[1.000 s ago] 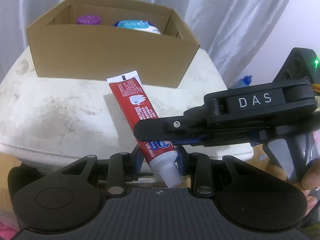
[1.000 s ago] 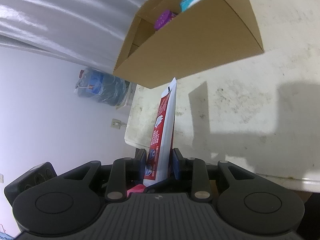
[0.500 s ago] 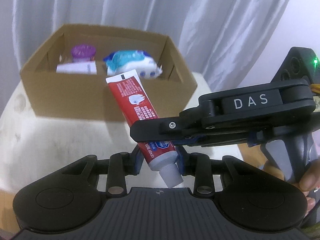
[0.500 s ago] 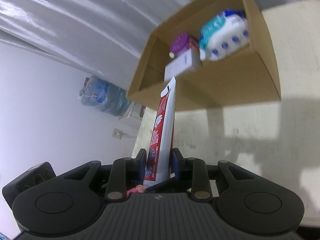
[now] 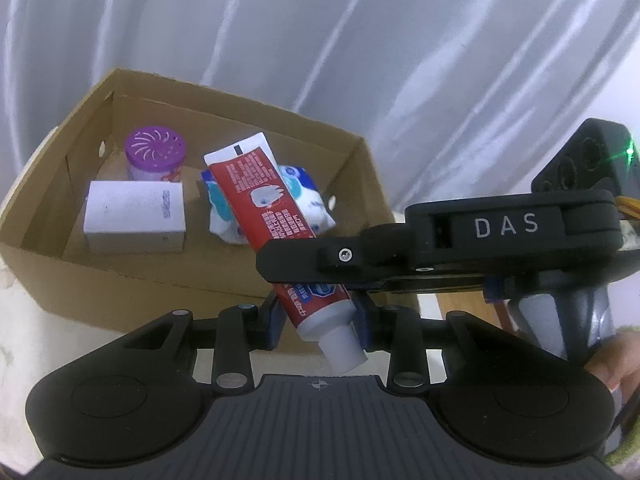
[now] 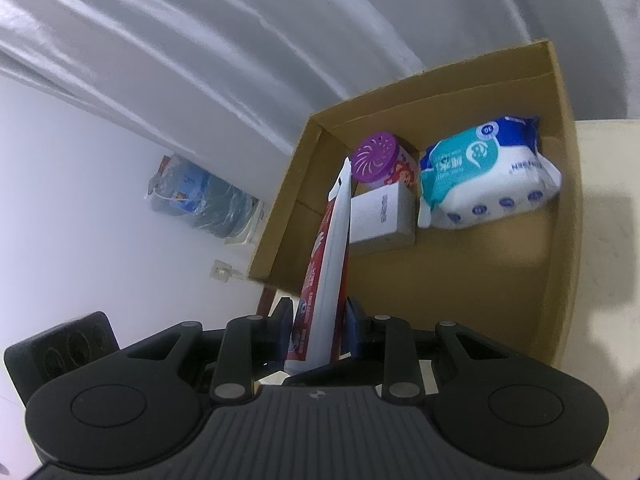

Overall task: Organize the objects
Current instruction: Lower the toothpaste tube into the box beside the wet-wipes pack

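A red and white toothpaste tube [image 5: 264, 204] is held by both grippers, its flat end over the open cardboard box [image 5: 120, 272]. My left gripper [image 5: 318, 314] is shut on its cap end. My right gripper [image 6: 318, 330], seen crossing from the right in the left wrist view [image 5: 312, 268], is shut on the tube [image 6: 332, 256] a little above the cap. Inside the box lie a purple-lidded jar [image 5: 155, 154], a white carton [image 5: 135, 216] and a blue and white wipes pack [image 6: 486, 172].
The box stands on a worn white table [image 5: 36, 320]. A grey curtain [image 5: 360, 40] hangs behind it. A water jug [image 6: 200, 200] stands by the white wall at the left of the right wrist view.
Both grippers have risen and moved forward with the tube. The tube's flat end now hangs over the box interior instead of in front of its near wall.
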Action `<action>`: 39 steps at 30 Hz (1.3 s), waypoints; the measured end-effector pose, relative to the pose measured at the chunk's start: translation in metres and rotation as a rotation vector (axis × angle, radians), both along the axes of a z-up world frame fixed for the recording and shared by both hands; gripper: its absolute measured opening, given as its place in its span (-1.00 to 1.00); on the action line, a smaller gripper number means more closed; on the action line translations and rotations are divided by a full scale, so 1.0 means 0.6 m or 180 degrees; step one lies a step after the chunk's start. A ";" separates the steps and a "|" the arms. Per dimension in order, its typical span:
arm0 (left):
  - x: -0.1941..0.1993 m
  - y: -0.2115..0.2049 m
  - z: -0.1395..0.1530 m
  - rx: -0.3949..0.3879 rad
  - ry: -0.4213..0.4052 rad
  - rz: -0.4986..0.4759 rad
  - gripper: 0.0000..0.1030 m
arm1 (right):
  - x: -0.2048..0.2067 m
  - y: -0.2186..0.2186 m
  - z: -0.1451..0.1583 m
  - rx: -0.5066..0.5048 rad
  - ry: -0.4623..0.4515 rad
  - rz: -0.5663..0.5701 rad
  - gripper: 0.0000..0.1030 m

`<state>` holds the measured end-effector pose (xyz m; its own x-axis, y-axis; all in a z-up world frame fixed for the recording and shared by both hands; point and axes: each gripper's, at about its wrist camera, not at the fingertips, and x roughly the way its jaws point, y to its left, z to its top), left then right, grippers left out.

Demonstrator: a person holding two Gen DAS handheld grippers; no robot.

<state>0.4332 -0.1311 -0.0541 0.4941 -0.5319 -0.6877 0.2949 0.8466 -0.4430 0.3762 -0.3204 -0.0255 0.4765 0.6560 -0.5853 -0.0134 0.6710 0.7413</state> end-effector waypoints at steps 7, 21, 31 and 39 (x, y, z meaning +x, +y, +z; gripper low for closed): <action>0.050 0.002 -0.016 -0.0077 0.0210 0.0099 -0.29 | 0.073 -0.004 -0.032 -0.0031 0.0228 0.0138 -0.33; 0.047 -0.014 -0.018 -0.0051 0.0205 -0.0041 0.45 | 0.085 -0.017 -0.057 -0.0515 0.0297 0.0066 -0.16; -0.003 0.007 0.021 0.0068 -0.0125 -0.0010 0.84 | 0.033 -0.045 0.010 -0.0513 0.0001 -0.0277 -0.16; -0.058 0.043 0.033 0.0222 -0.0366 0.0123 0.99 | -0.003 -0.036 0.033 -0.0616 -0.0130 -0.0410 -0.16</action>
